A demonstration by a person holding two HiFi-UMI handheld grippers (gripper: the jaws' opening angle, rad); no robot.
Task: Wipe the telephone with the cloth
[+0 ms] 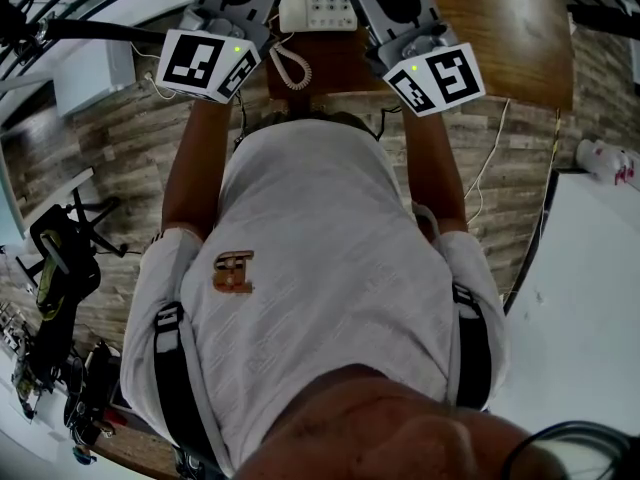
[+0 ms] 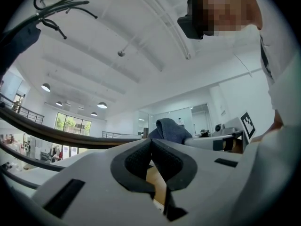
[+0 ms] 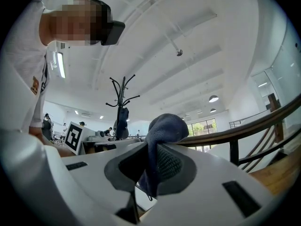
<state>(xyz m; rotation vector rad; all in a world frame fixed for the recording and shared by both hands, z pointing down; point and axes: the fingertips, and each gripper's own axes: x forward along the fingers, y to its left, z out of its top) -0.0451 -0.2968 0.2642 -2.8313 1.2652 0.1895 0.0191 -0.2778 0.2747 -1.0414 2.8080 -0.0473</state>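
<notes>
The white telephone (image 1: 318, 8) with its keypad and coiled cord (image 1: 290, 68) sits on the brown wooden table (image 1: 500, 28) at the top of the head view, between my two grippers. My right gripper (image 3: 150, 149) is shut on a dark blue cloth (image 3: 162, 131), which bulges out above the pads. My left gripper (image 2: 151, 147) is shut with nothing between its pads; the same cloth (image 2: 169, 128) shows beyond it. Both gripper views tilt up toward the ceiling. In the head view only the marker cubes (image 1: 205, 65) (image 1: 438, 78) and gripper bodies show, with the fingertips cut off at the top edge.
My torso fills most of the head view. A white table (image 1: 590, 298) with a bottle (image 1: 605, 158) stands at the right. A black stand (image 1: 60, 248) is on the wood floor at the left. A coat rack (image 3: 121, 98) and a railing (image 3: 244, 131) appear behind.
</notes>
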